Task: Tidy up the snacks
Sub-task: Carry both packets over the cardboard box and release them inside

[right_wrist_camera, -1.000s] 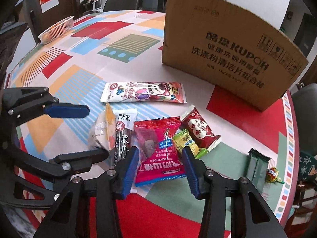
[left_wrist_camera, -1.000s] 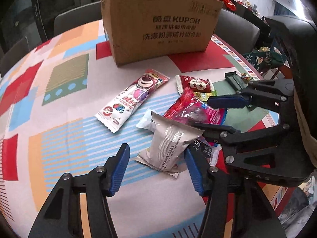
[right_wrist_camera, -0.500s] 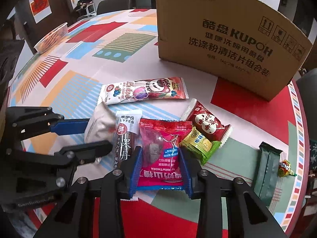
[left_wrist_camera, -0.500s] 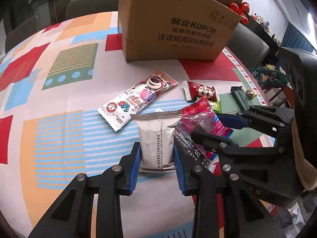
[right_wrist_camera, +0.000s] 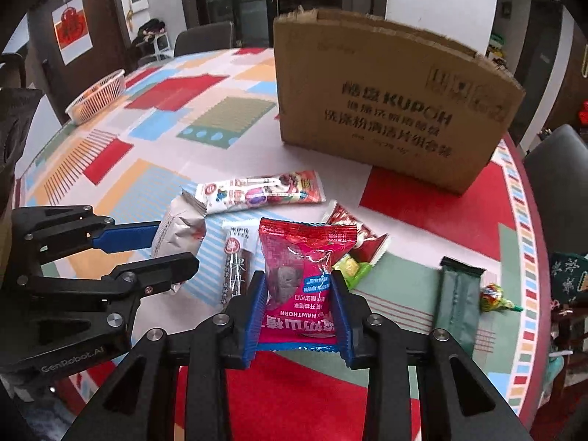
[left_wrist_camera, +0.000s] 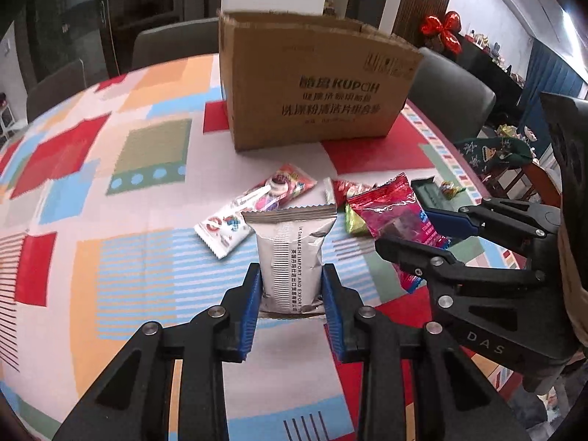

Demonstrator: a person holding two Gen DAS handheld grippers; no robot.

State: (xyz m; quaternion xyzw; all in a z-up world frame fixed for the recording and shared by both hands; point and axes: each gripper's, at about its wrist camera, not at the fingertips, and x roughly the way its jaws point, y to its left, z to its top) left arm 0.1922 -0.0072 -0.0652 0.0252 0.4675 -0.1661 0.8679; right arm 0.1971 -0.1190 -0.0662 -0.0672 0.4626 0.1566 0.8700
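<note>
My left gripper (left_wrist_camera: 291, 279) is shut on a silver snack packet (left_wrist_camera: 290, 257) and holds it upright above the table. My right gripper (right_wrist_camera: 299, 286) is shut on a red hawthorn packet (right_wrist_camera: 303, 275), also lifted. The right gripper with its red packet (left_wrist_camera: 389, 213) shows at the right of the left wrist view; the left gripper with the silver packet (right_wrist_camera: 180, 228) shows at the left of the right wrist view. A long pink-and-white candy packet (right_wrist_camera: 261, 193), a dark brown bar (right_wrist_camera: 237, 264), a red packet (right_wrist_camera: 352, 235) and a green-yellow candy (right_wrist_camera: 352, 268) lie on the table.
An open cardboard box (right_wrist_camera: 386, 110) stands at the back on the colourful tablecloth (right_wrist_camera: 165, 117). A dark green bar (right_wrist_camera: 455, 301) and a wrapped lollipop (right_wrist_camera: 494, 296) lie at the right. A white basket (right_wrist_camera: 97, 95) sits far left. Chairs (left_wrist_camera: 169, 42) ring the table.
Both grippers closed from open onto their packets, the left on the silver one, the right on the red one, and have lifted them off the table.
</note>
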